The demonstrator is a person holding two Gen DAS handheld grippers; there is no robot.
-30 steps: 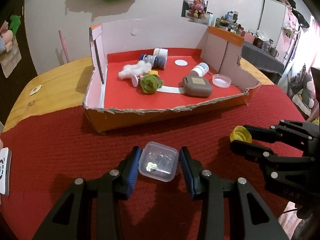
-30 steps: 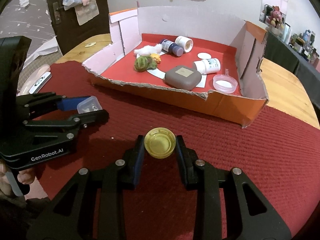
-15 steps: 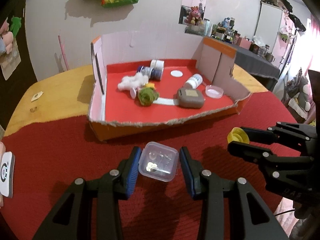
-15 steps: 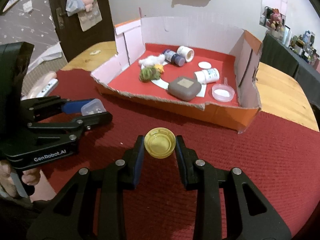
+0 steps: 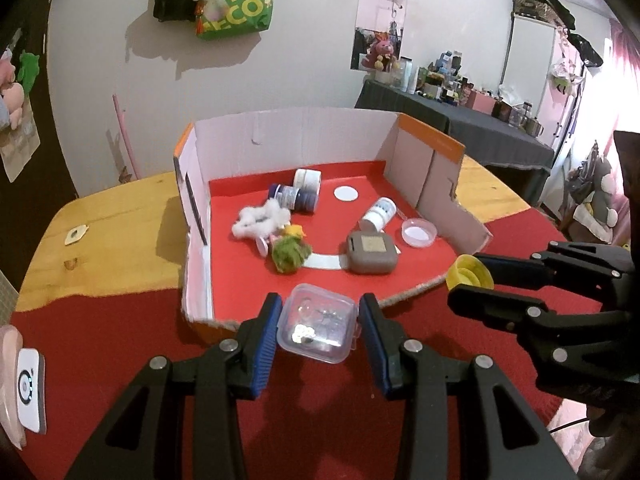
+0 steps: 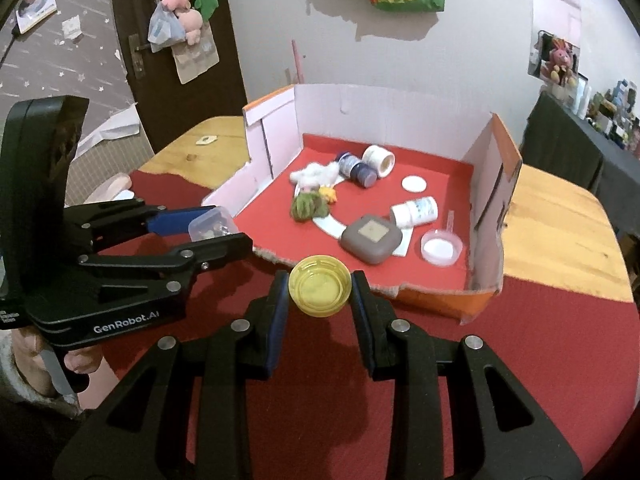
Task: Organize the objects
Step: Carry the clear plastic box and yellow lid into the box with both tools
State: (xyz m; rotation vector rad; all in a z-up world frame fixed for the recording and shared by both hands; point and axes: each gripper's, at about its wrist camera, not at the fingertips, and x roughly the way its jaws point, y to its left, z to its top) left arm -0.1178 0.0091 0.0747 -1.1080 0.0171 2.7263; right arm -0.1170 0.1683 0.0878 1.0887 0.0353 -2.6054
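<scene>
the left gripper (image 5: 319,330) is clamped on a small clear square plastic case (image 5: 319,329), the right gripper (image 6: 320,291) on a round yellow plastic cap (image 6: 320,290); the torn red-lined cardboard box (image 5: 434,176) lies straight ahead, below both.

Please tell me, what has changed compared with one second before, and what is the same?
Both grippers have risen and come nearer the cardboard box. The left gripper still holds the clear plastic case, the right gripper still holds the yellow cap. Nothing was released, and the items inside the box lie as before.
</scene>
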